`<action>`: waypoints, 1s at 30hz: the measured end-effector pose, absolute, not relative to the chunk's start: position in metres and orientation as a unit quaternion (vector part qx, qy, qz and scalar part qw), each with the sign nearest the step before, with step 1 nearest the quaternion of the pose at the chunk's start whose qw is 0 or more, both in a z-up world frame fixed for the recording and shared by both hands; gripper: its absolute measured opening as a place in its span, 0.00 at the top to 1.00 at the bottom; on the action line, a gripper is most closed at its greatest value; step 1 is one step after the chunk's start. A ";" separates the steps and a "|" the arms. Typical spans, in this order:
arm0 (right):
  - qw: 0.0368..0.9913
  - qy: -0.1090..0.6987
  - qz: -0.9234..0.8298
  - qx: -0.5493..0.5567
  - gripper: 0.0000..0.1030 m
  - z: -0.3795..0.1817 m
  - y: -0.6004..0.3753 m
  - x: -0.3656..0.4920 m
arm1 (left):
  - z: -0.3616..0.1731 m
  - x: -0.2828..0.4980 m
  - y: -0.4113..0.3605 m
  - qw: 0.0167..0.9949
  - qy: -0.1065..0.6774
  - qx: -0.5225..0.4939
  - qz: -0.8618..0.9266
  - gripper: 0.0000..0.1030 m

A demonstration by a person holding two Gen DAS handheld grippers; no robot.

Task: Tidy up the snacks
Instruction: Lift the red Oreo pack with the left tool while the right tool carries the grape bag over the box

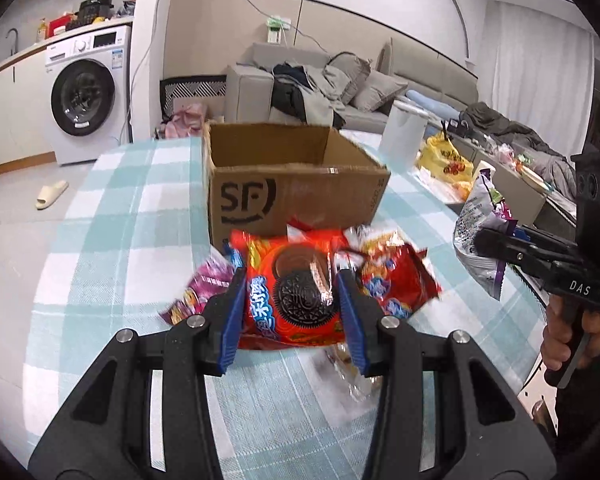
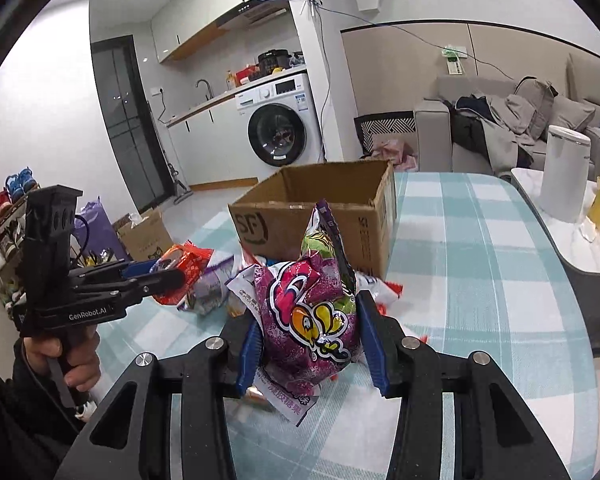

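A: Left gripper?
B: Its 2 blue pads clamp a red cookie packet, lifted just before the open cardboard box; more snack packets lie beside it on the checked tablecloth.
A: Right gripper?
B: Closed on a purple candy bag, held near the box's front; box interior looks bare.

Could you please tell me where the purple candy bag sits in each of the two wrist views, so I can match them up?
Left wrist view: the crinkled purple candy bag is at the right edge, held by the right gripper.
Right wrist view: it fills the lower centre, between the blue jaws.
Shared landmark: the open brown cardboard SF box behind it.
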State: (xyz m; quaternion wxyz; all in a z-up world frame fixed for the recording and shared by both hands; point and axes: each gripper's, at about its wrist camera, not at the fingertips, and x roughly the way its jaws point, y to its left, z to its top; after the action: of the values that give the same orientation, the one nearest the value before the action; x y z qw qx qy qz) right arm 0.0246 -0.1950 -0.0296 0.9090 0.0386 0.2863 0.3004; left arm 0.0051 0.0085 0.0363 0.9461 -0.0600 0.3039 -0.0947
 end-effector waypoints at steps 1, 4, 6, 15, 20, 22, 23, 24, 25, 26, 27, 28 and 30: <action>0.910 0.282 0.300 0.041 0.56 -0.026 -0.194 0.025 | 0.040 0.006 0.010 0.948 0.299 -0.061 -0.093 0.63; 0.911 0.277 0.303 0.047 0.56 -0.015 -0.190 0.030 | 0.051 0.008 0.015 0.951 0.288 -0.067 -0.091 0.65; 0.912 0.274 0.302 0.045 0.56 -0.011 -0.188 0.035 | 0.055 0.010 0.017 0.952 0.285 -0.064 -0.090 0.66; 0.908 0.283 0.307 0.036 0.56 -0.014 -0.174 0.039 | 0.020 0.009 0.022 0.933 0.345 -0.049 -0.095 0.62; 0.905 0.288 0.309 0.040 0.56 -0.020 -0.173 0.043 | -0.008 0.011 0.012 0.917 0.386 -0.025 -0.096 0.44; 0.905 0.290 0.309 0.040 0.56 -0.023 -0.173 0.045 | -0.015 0.014 0.009 0.913 0.394 -0.019 -0.099 0.37; 0.905 0.291 0.308 0.039 0.56 -0.025 -0.173 0.045 | -0.019 0.015 0.007 0.912 0.397 -0.014 -0.100 0.33; 0.905 0.292 0.308 0.040 0.56 -0.026 -0.174 0.045 | -0.021 0.016 0.006 0.912 0.399 -0.010 -0.100 0.31; 0.904 0.292 0.308 0.041 0.56 -0.027 -0.174 0.045 | -0.023 0.016 0.005 0.911 0.401 -0.007 -0.099 0.31; 0.904 0.293 0.308 0.042 0.56 -0.028 -0.174 0.045 | -0.026 0.017 0.004 0.908 0.406 -0.007 -0.099 0.30; 0.904 0.294 0.307 0.042 0.56 -0.029 -0.175 0.045 | -0.029 0.021 0.004 0.906 0.412 -0.008 -0.099 0.30; 0.903 0.296 0.307 0.042 0.56 -0.030 -0.175 0.045 | -0.033 0.022 0.003 0.902 0.420 -0.006 -0.099 0.30; 0.902 0.299 0.308 0.041 0.56 -0.033 -0.175 0.045 | -0.039 0.026 0.002 0.898 0.428 -0.001 -0.098 0.30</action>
State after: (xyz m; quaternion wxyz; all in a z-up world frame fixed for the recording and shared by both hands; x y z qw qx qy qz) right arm 0.0451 -0.1747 -0.0327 0.9022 0.0411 0.2987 0.3085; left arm 0.0260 0.0018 -0.0392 0.8983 -0.0015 0.4283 -0.0982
